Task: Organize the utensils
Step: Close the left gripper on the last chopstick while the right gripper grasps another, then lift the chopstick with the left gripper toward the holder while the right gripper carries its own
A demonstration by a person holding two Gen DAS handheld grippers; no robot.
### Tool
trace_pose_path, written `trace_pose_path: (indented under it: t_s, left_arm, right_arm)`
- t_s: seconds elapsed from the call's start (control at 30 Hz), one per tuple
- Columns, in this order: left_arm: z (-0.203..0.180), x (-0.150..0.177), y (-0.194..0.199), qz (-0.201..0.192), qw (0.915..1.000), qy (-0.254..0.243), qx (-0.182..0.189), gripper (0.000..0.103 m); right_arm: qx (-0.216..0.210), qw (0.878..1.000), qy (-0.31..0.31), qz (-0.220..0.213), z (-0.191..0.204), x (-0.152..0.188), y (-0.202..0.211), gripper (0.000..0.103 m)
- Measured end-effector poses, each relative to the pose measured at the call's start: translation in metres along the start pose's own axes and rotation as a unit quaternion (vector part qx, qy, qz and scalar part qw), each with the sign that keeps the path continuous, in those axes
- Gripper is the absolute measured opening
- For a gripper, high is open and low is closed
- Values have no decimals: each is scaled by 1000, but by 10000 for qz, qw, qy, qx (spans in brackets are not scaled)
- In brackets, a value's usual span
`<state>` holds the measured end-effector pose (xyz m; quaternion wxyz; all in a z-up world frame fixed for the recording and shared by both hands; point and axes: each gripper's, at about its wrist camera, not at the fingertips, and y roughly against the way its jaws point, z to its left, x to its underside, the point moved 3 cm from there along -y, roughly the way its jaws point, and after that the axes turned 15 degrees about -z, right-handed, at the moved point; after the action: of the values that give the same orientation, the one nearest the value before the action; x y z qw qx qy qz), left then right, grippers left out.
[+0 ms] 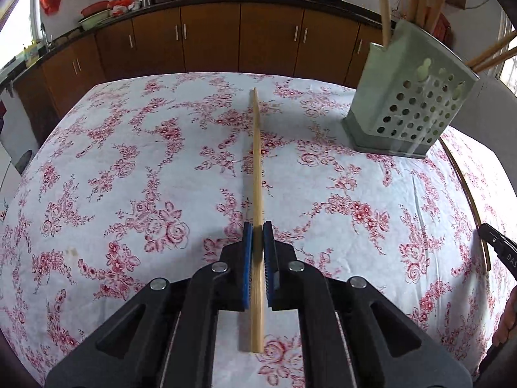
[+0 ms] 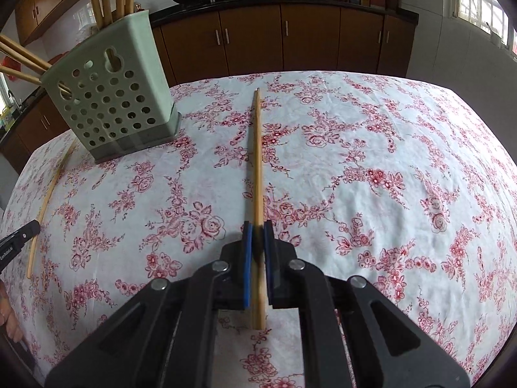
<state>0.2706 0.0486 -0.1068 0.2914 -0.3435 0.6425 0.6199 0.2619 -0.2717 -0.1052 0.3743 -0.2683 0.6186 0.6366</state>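
Note:
My left gripper (image 1: 258, 228) is shut on a wooden chopstick (image 1: 257, 168) that points forward over the floral tablecloth (image 1: 129, 177). My right gripper (image 2: 258, 226) is shut on another wooden chopstick (image 2: 257, 161), also pointing forward. A pale green perforated utensil holder (image 1: 410, 97) stands on the table to the front right of the left gripper and holds several wooden utensils; in the right wrist view the holder (image 2: 113, 97) is at the front left. The right gripper's tip (image 1: 497, 242) shows at the right edge of the left wrist view.
A loose chopstick (image 2: 48, 194) lies on the cloth between the two grippers, below the holder; it also shows in the left wrist view (image 1: 468, 194). Brown kitchen cabinets (image 1: 210, 38) with woks on the counter line the far side. A window (image 2: 481, 3) is at the right.

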Motion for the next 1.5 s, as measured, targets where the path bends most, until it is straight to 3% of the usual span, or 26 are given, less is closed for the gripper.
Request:
trace_pose_path:
  t_s: [1.5]
  left_arm:
    - [-2, 3, -3, -127, 9996, -250, -81, 10]
  right_arm:
    - [70, 9996, 256, -92, 4, -6, -12, 10]
